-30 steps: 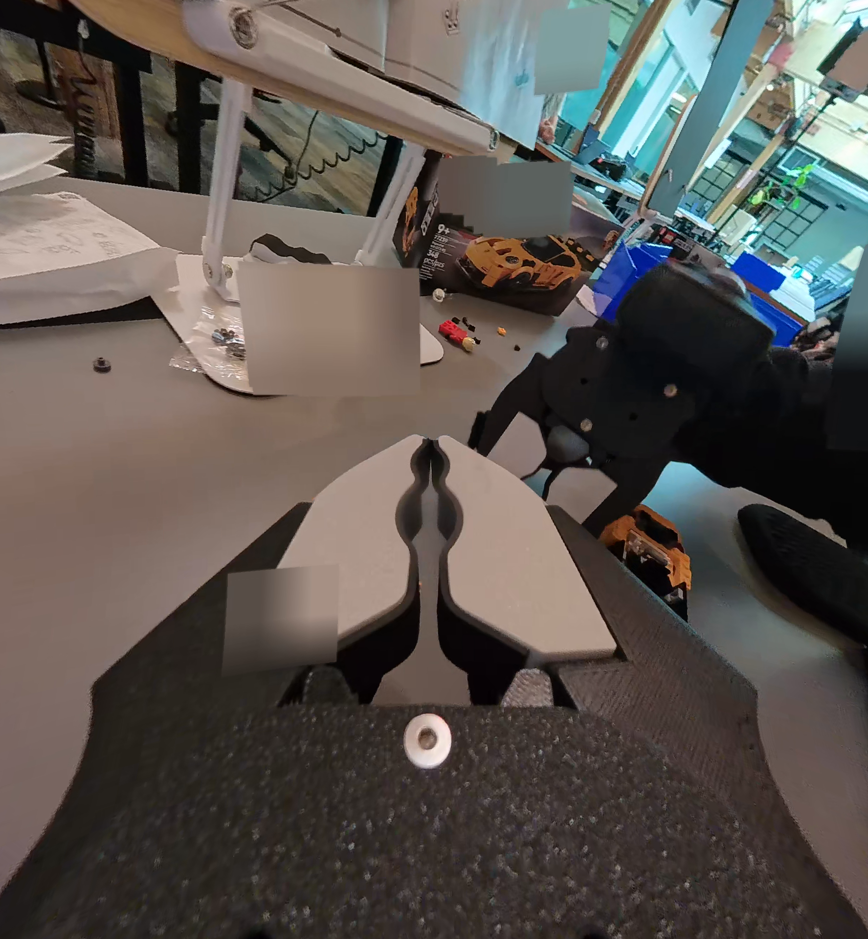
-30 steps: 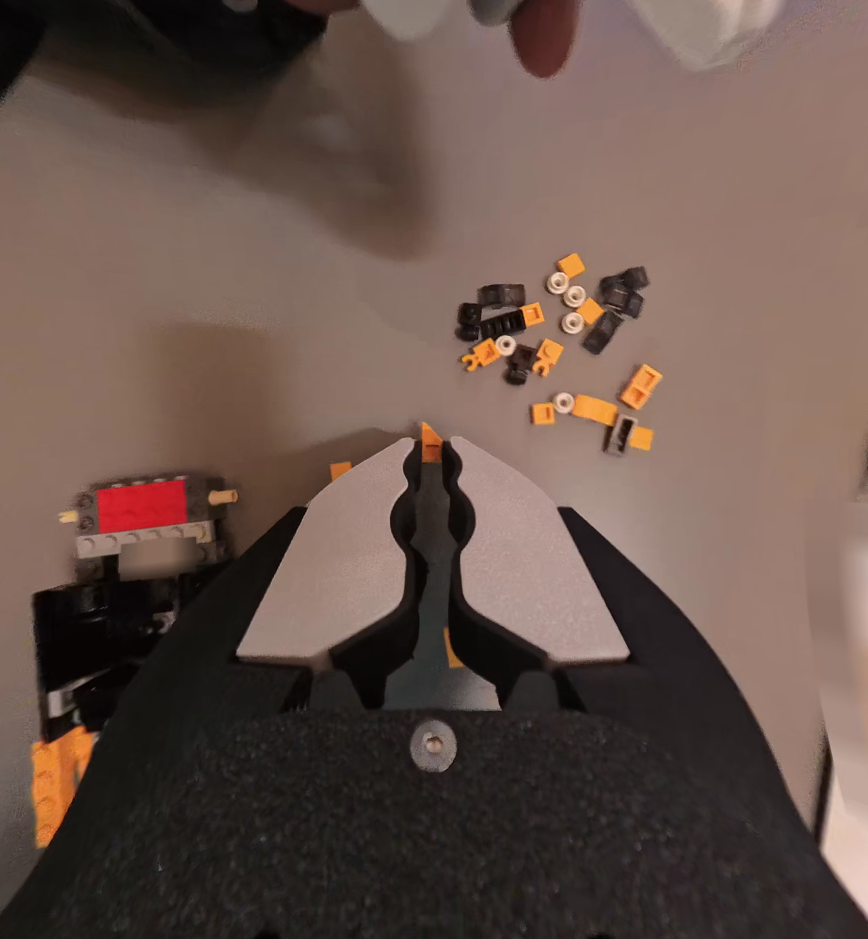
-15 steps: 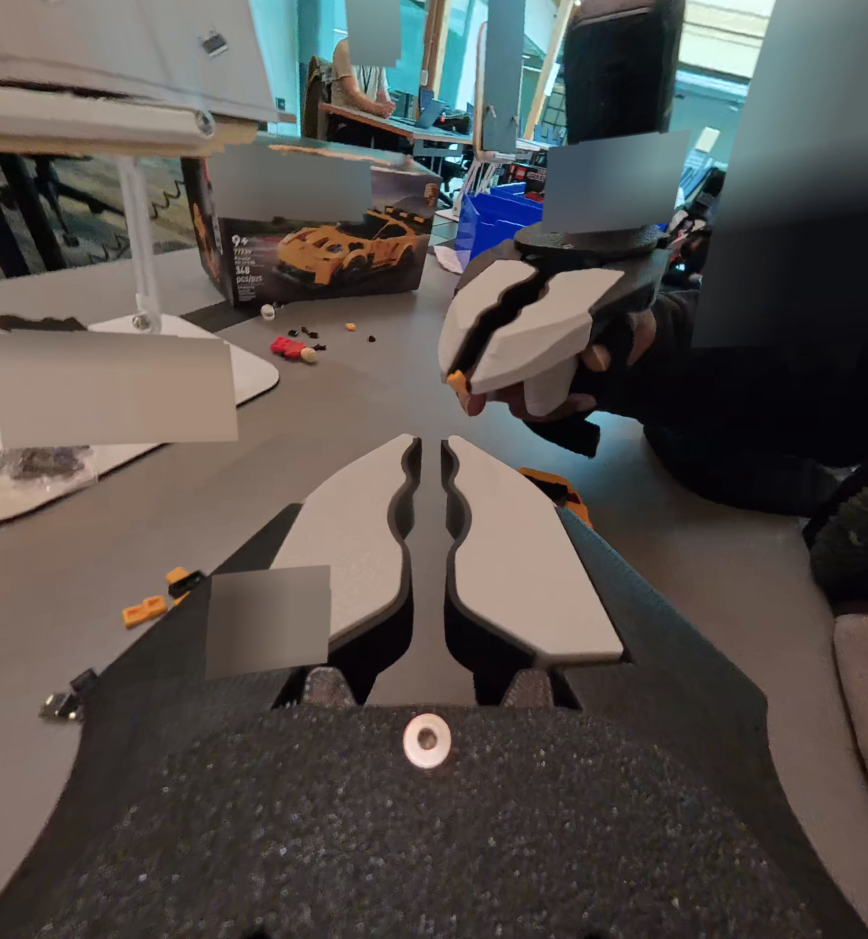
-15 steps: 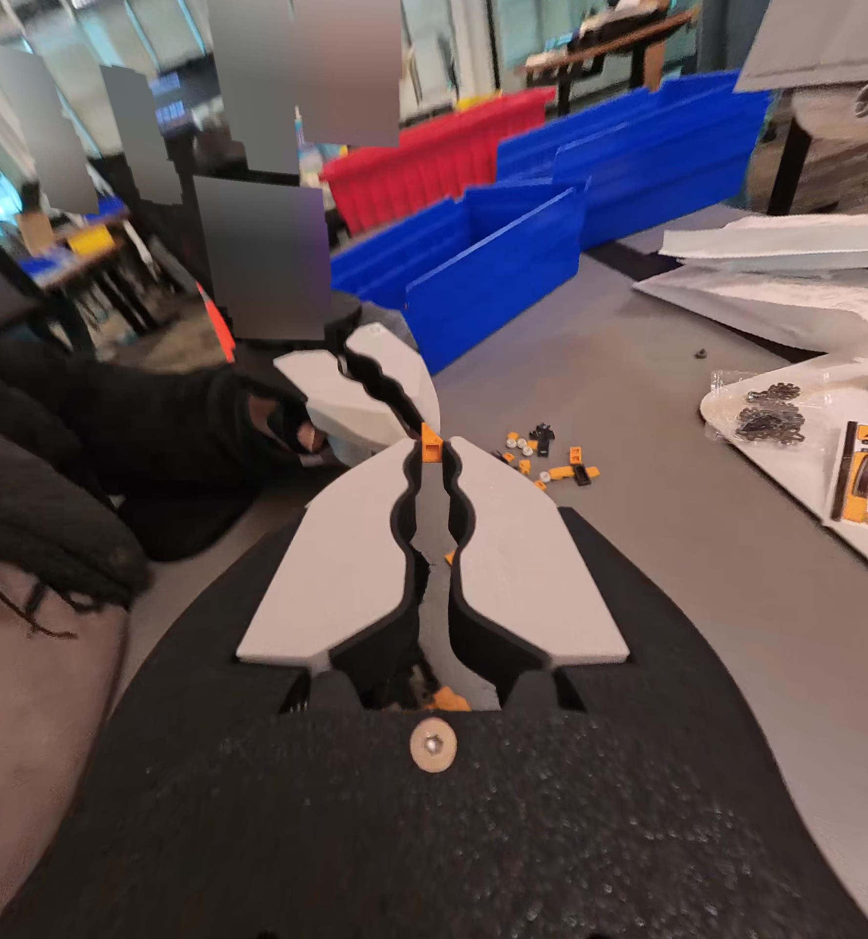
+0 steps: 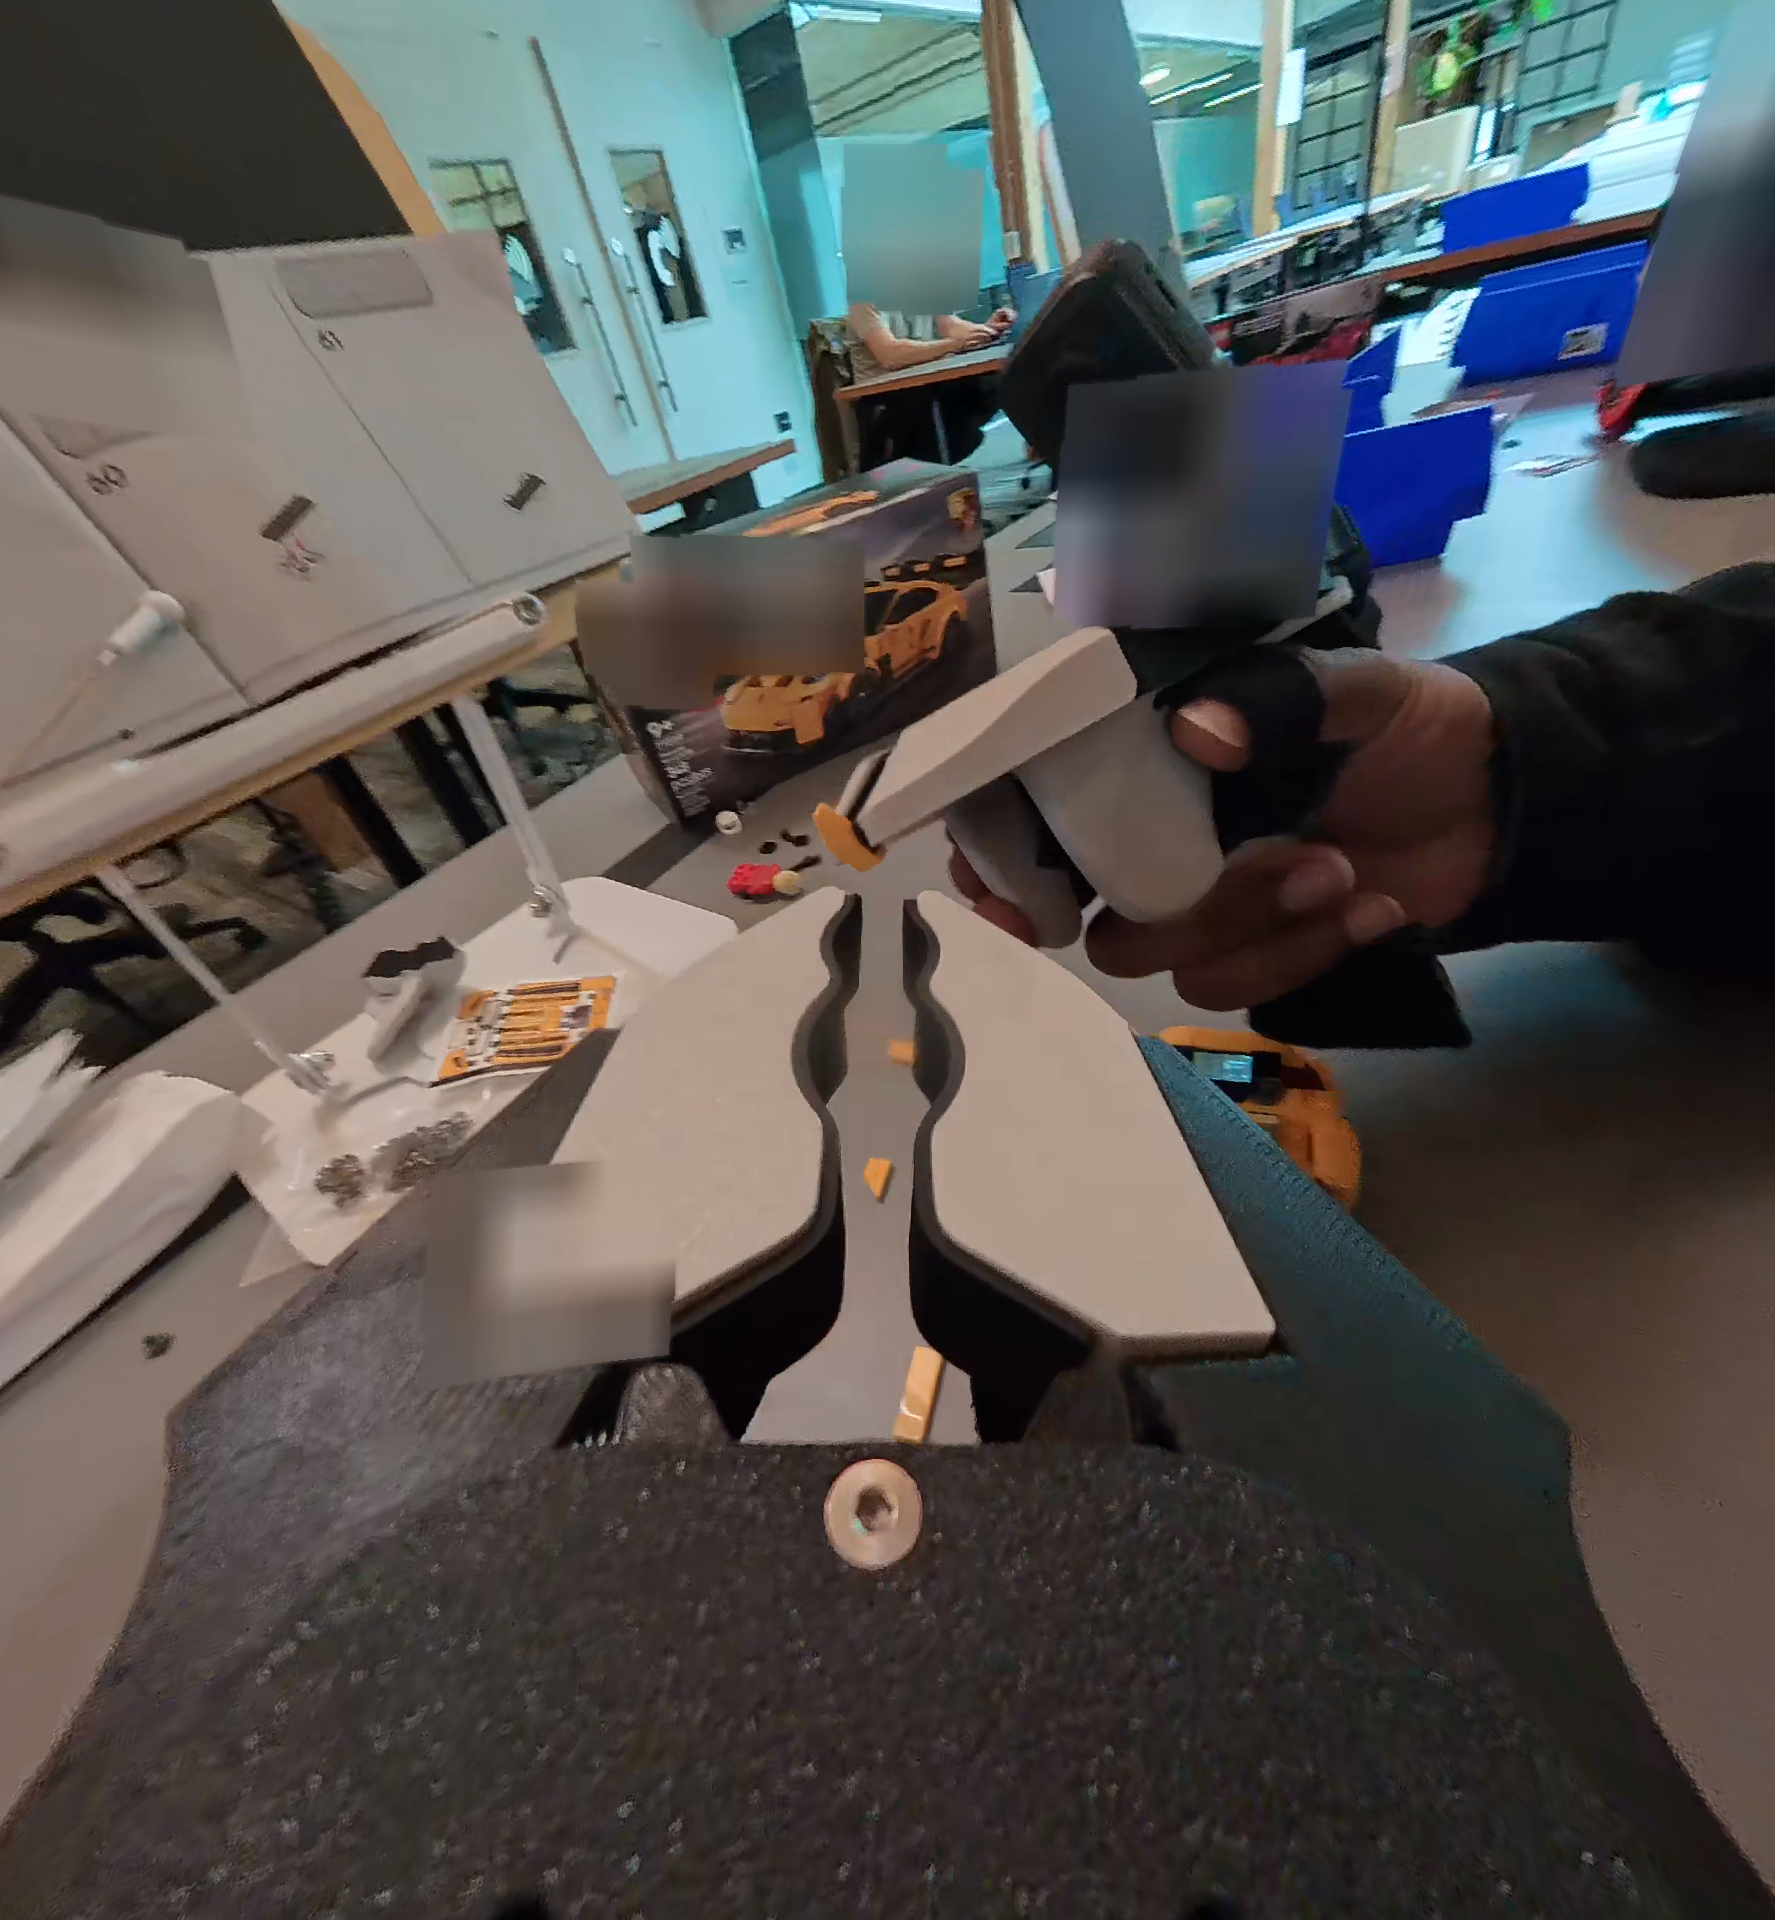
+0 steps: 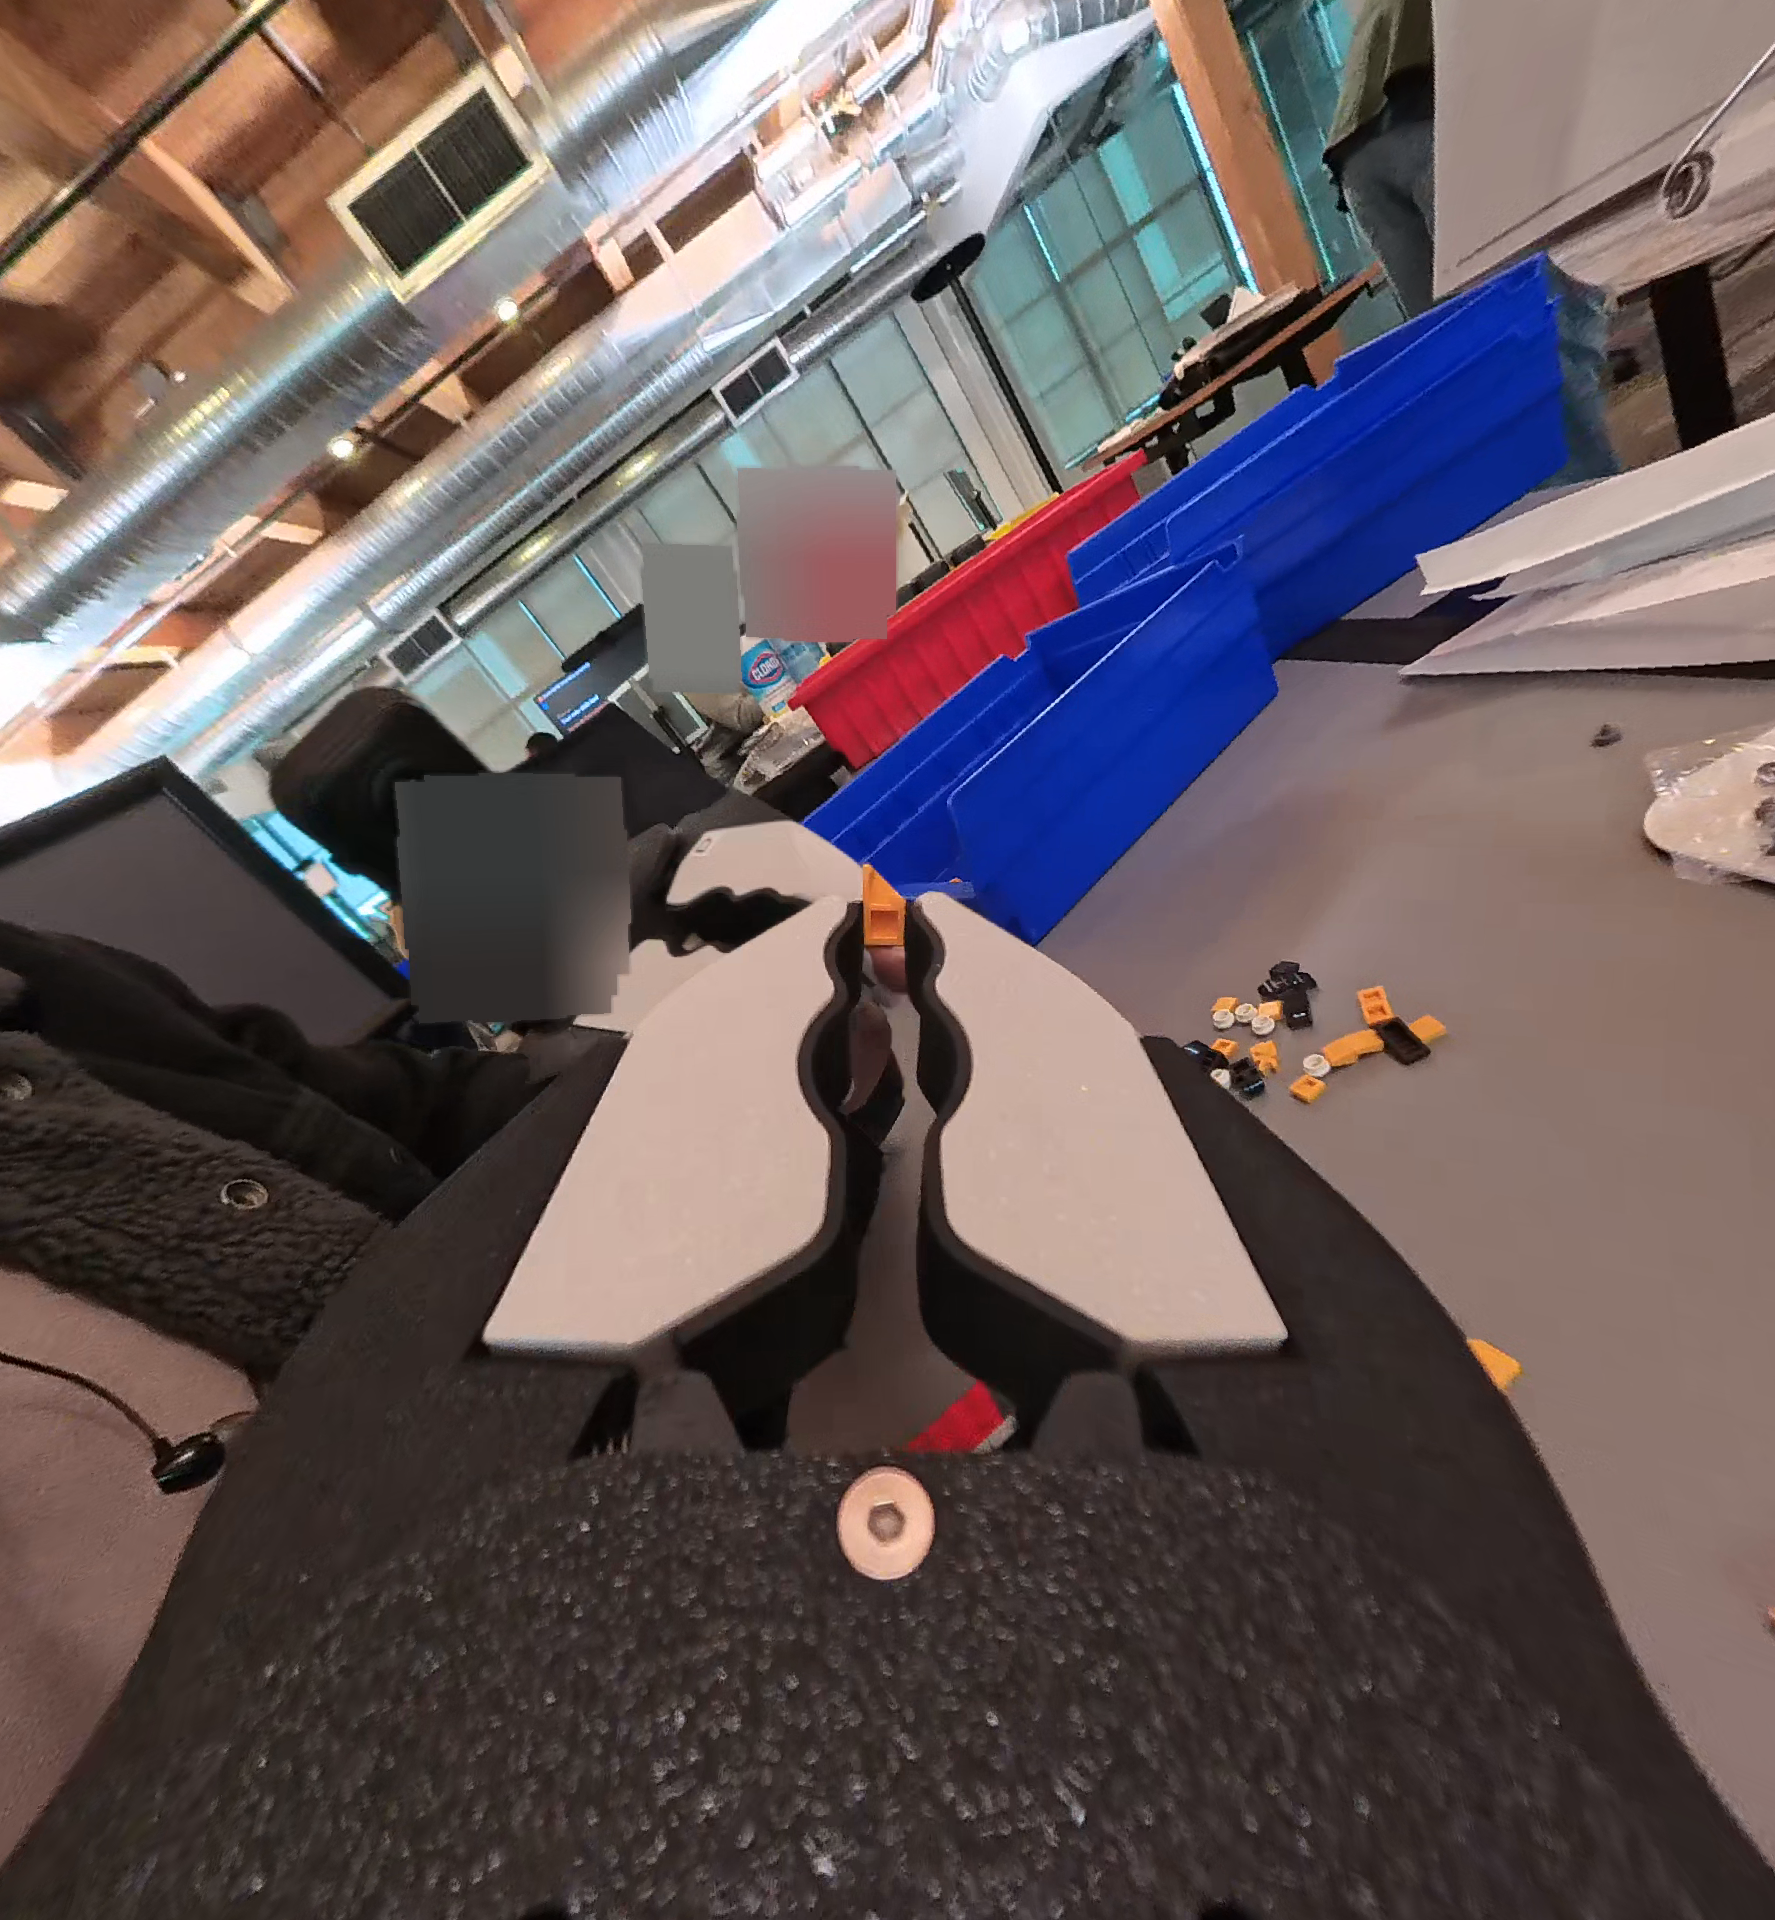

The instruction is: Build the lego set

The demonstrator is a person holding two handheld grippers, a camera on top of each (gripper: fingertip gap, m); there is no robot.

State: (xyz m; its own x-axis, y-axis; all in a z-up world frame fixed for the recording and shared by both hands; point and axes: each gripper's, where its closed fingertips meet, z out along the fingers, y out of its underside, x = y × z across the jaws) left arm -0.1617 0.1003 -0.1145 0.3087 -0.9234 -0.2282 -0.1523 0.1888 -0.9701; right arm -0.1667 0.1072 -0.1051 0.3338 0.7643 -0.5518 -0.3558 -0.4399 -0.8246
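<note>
your right gripper (image 6: 885, 914) pinches a small orange piece (image 6: 883, 920) just above your left gripper (image 5: 881, 914), whose tongs sit slightly spread and empty; it could slip out if that thin tip hold loosens

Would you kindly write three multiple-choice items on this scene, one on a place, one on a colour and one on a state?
1. Where is the sticker sheet?
A. On the white stand base, left of the left hand-held gripper
B. Inside a blue bin
C. On top of the box

2. What colour is the piece in the right hand-held gripper?
A. Red
B. Orange
C. Black

3. How is the left hand-held gripper?
A. Shut on a wheel
B. Shut on a bag
C. Open and empty

Answers:
1 A, the sheet lies on the stand base by the stand's legs.
2 B, the orange piece sticks out at its fingertips in both views.
3 C, a gap runs between its fingers, with the table showing through.
</note>
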